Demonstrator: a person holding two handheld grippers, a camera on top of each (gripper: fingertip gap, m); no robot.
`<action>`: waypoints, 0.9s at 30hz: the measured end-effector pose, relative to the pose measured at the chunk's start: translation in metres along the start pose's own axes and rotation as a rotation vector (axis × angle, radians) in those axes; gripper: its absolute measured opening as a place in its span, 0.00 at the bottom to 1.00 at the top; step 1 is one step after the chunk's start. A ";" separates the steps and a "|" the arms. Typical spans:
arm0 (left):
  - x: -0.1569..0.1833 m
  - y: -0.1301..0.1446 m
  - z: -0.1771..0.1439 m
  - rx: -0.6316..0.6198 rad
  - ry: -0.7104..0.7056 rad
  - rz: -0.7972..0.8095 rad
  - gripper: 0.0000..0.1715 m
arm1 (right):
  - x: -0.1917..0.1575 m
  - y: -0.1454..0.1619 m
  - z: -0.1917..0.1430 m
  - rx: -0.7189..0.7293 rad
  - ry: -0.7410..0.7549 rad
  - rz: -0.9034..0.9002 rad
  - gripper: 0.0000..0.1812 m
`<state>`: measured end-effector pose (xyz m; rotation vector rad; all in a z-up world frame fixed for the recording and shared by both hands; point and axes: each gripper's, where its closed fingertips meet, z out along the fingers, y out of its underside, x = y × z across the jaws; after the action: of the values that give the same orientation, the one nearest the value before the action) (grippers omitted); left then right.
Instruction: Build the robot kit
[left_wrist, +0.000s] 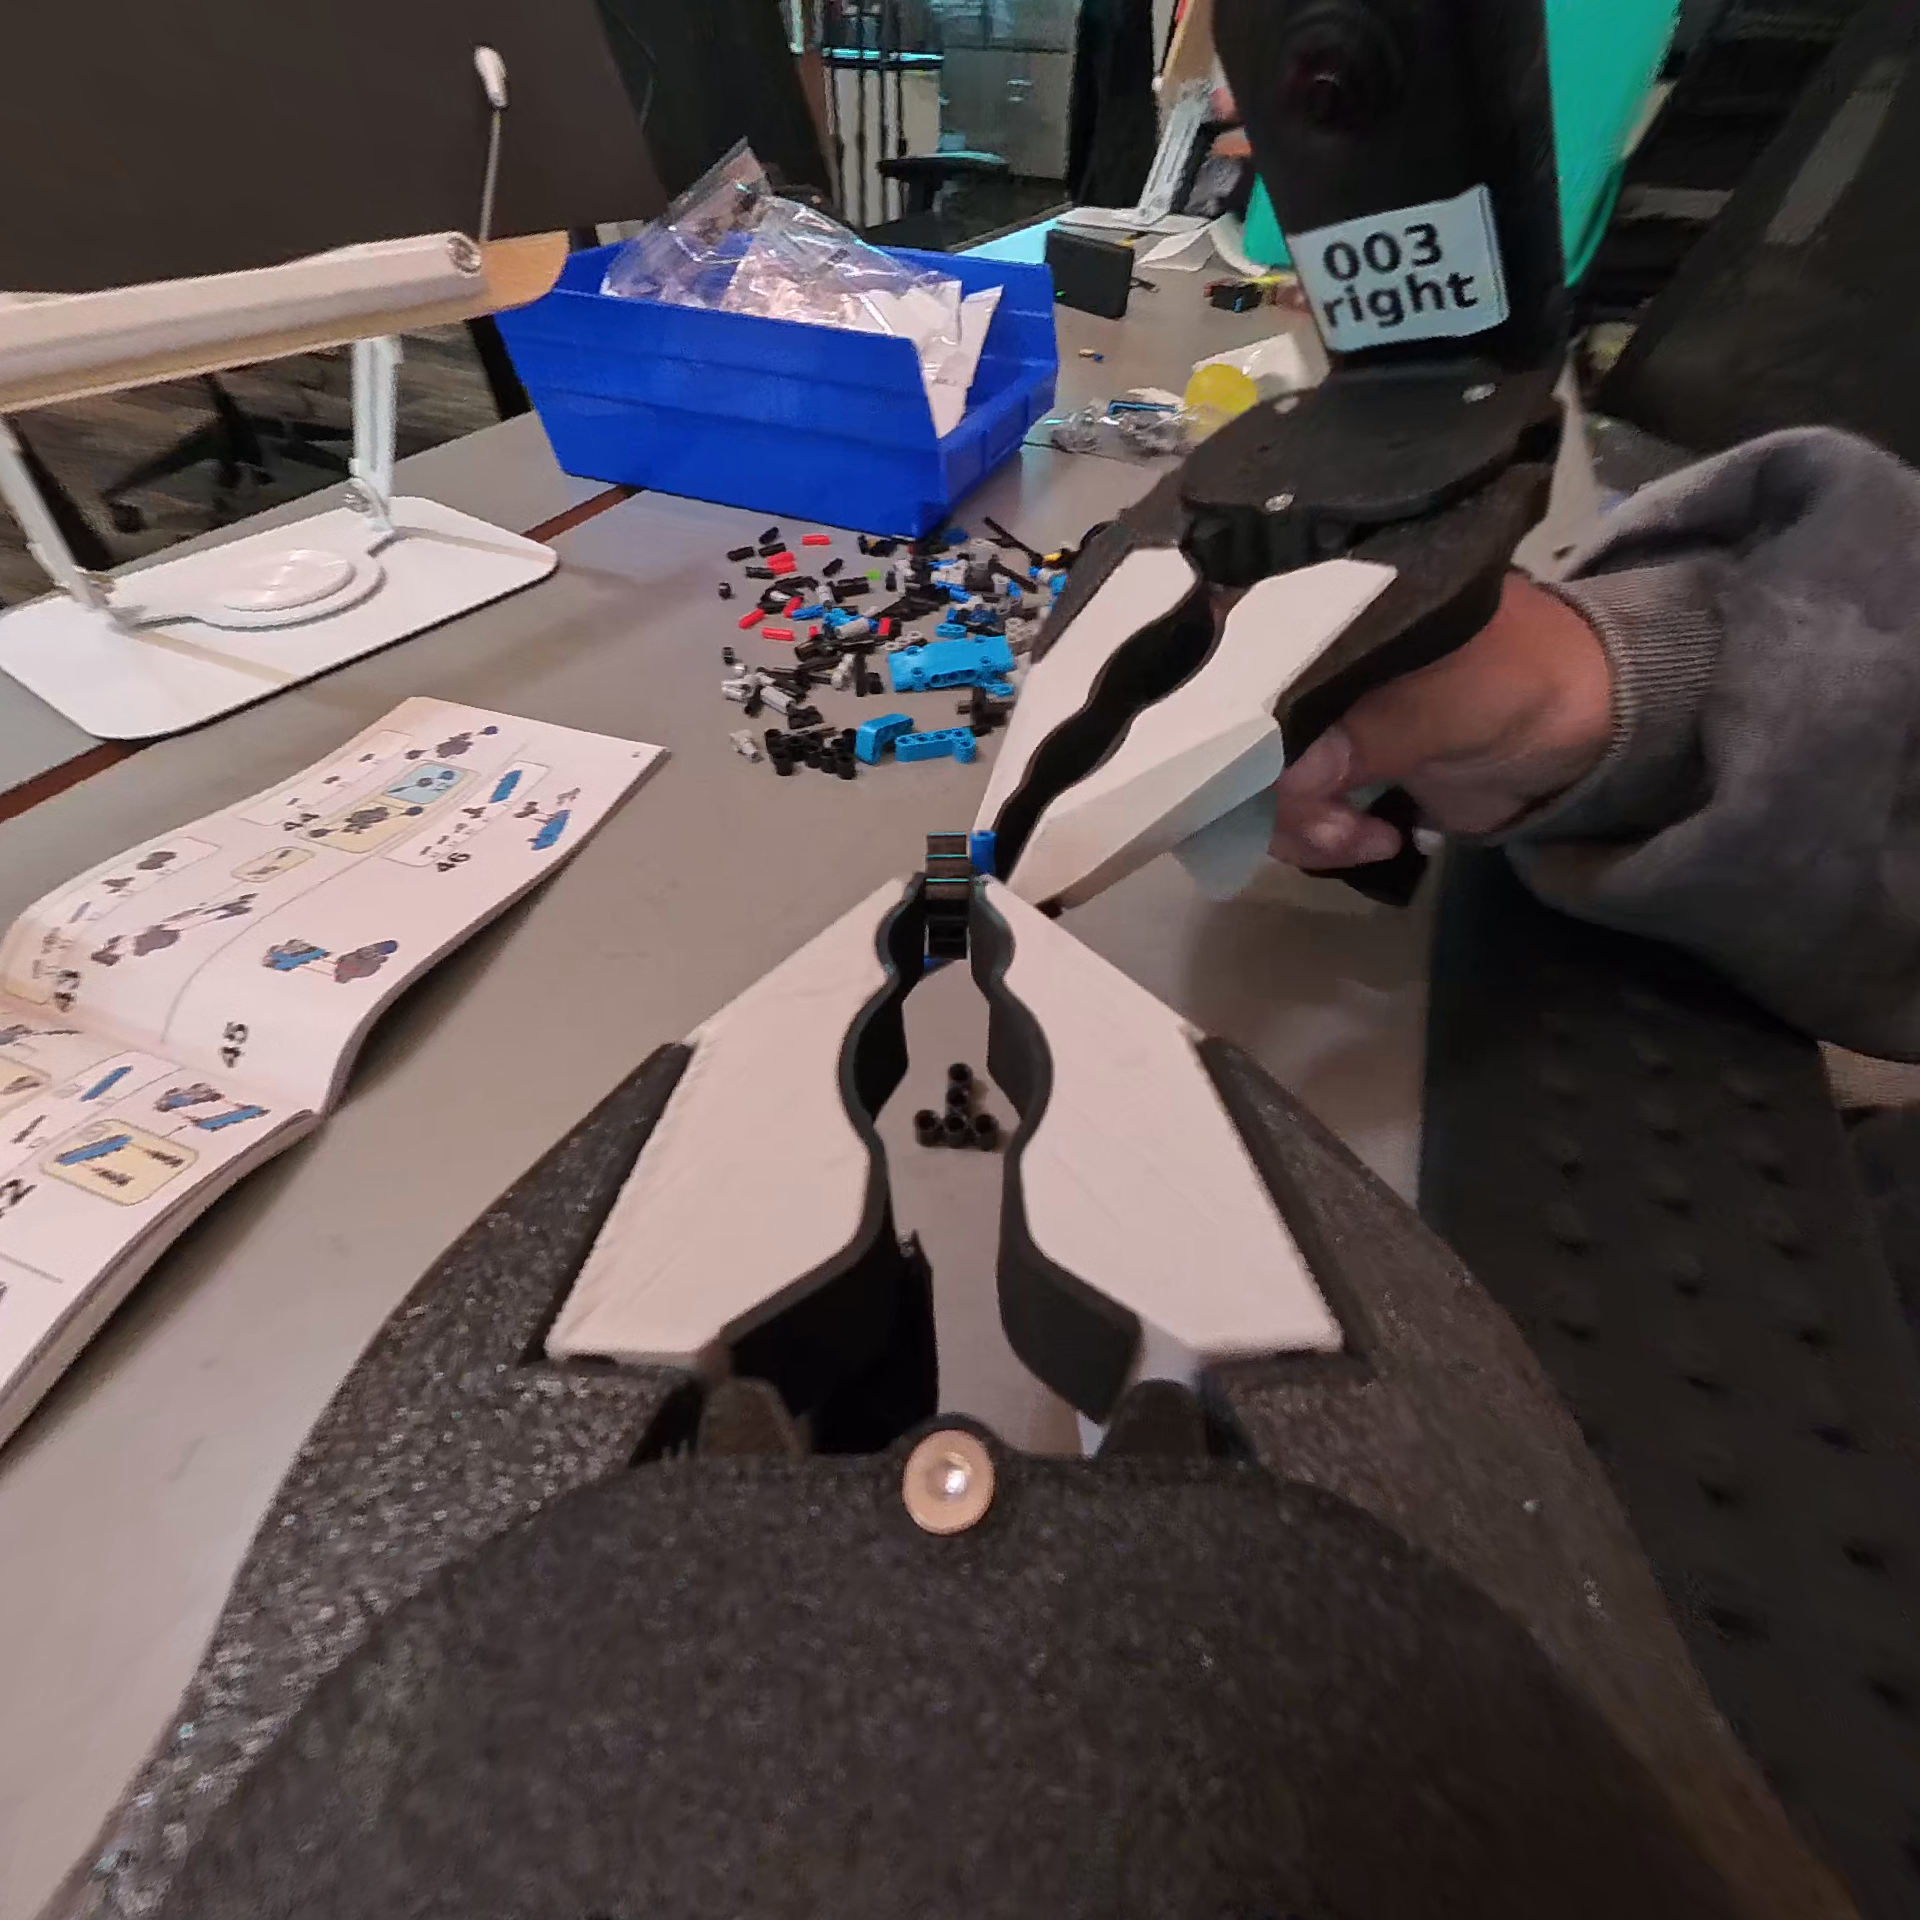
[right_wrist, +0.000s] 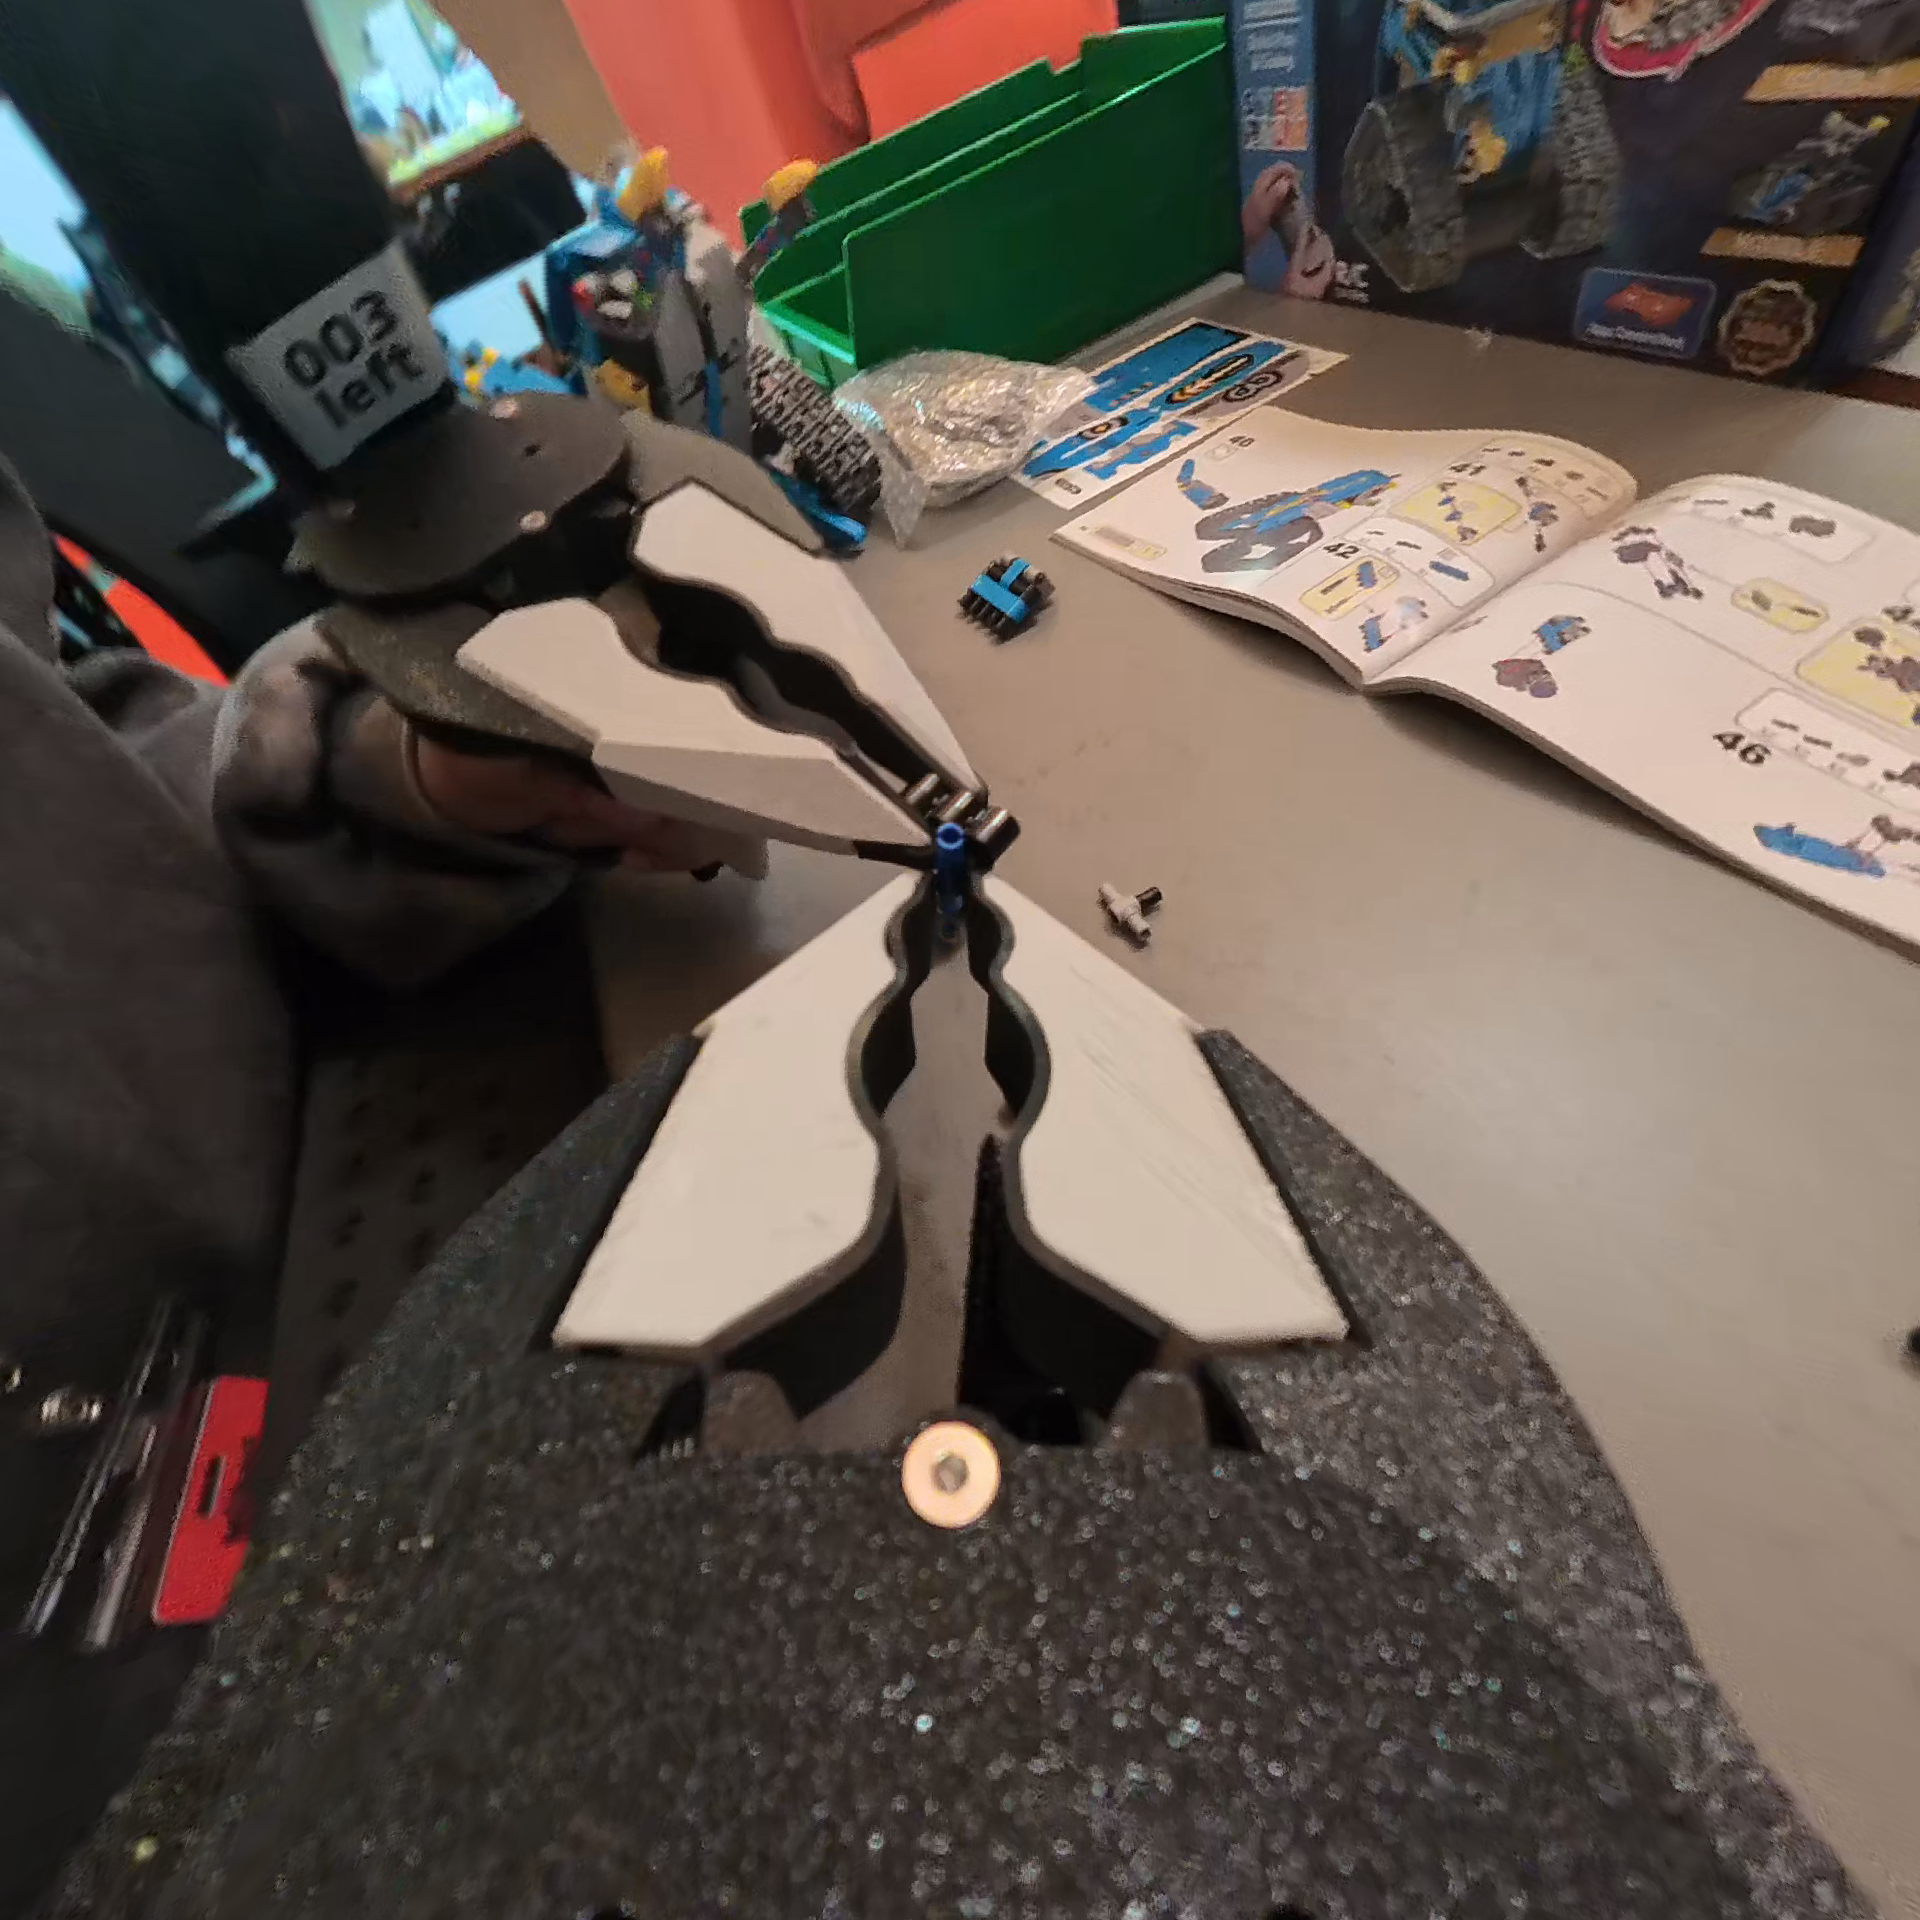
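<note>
Left tool (left_wrist: 948, 902) pinches a short black toothed brick piece (left_wrist: 947, 883) at its fingertips, above the desk (left_wrist: 623, 935). Right tool (right_wrist: 948, 896) is pressed onto a small blue pin (right_wrist: 948, 854), its tip touching the black piece. Both grips are shallow; a sideways push could twist either part free. Loose black connectors (left_wrist: 956, 1117) below could hide a dropped pin. The open instruction booklet (left_wrist: 260, 914) and the parts pile (left_wrist: 873, 665) lie farther off.

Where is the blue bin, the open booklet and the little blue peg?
blue bin (left_wrist: 769, 416): left wrist view, front wall.
open booklet (left_wrist: 260, 935): left wrist view, middle of the page.
little blue peg (right_wrist: 948, 847): right wrist view, its top end.
</note>
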<state>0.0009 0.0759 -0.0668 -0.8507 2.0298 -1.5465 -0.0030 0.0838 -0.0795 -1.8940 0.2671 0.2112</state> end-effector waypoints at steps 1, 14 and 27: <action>-0.002 0.000 0.000 -0.002 -0.023 0.019 0.04 | 0.001 -0.001 0.001 0.017 0.008 0.025 0.03; -0.012 0.018 0.006 -0.068 0.041 -0.250 0.04 | 0.013 0.011 0.010 -0.004 0.097 0.005 0.01; -0.076 0.015 -0.023 0.039 -0.170 -0.386 0.04 | 0.098 0.012 -0.023 -0.213 0.287 -0.034 0.08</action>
<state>0.0368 0.1480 -0.0761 -1.3714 1.7813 -1.6369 0.0883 0.0500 -0.1098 -2.1391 0.4196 -0.0594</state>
